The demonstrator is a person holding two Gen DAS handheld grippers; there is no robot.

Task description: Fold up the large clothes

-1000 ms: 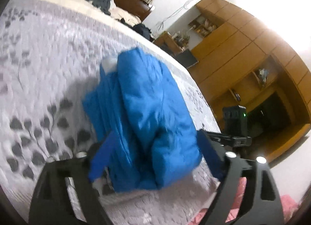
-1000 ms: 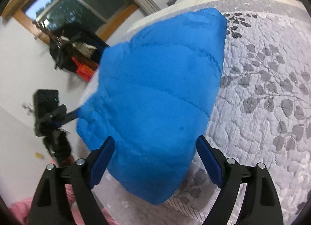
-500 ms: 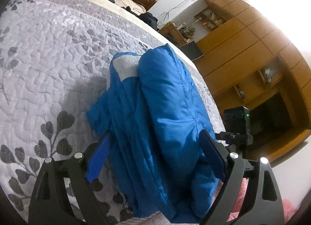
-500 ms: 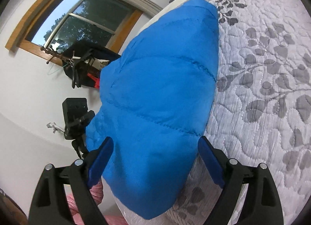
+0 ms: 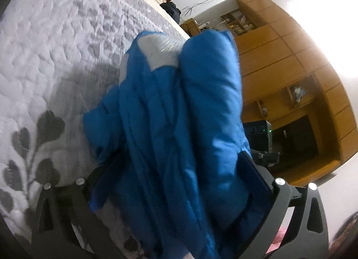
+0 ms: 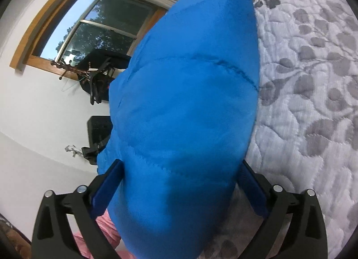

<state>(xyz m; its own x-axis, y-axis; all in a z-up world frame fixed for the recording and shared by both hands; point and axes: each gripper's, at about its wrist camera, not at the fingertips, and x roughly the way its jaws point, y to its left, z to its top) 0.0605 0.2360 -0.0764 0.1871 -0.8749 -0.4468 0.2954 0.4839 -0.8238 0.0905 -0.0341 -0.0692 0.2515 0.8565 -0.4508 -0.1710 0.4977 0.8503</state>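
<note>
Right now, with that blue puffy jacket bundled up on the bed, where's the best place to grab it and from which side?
Grip the blue jacket by its thick folded ends, one gripper per end, coming in level from the bed's near edge. The fold is bulky and slippery, so straddle the whole roll, as the left gripper and right gripper already do.

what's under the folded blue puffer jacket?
The grey leaf-print quilted bedspread lies beneath the folded blue puffer jacket; anything directly under the bundle is covered.
</note>
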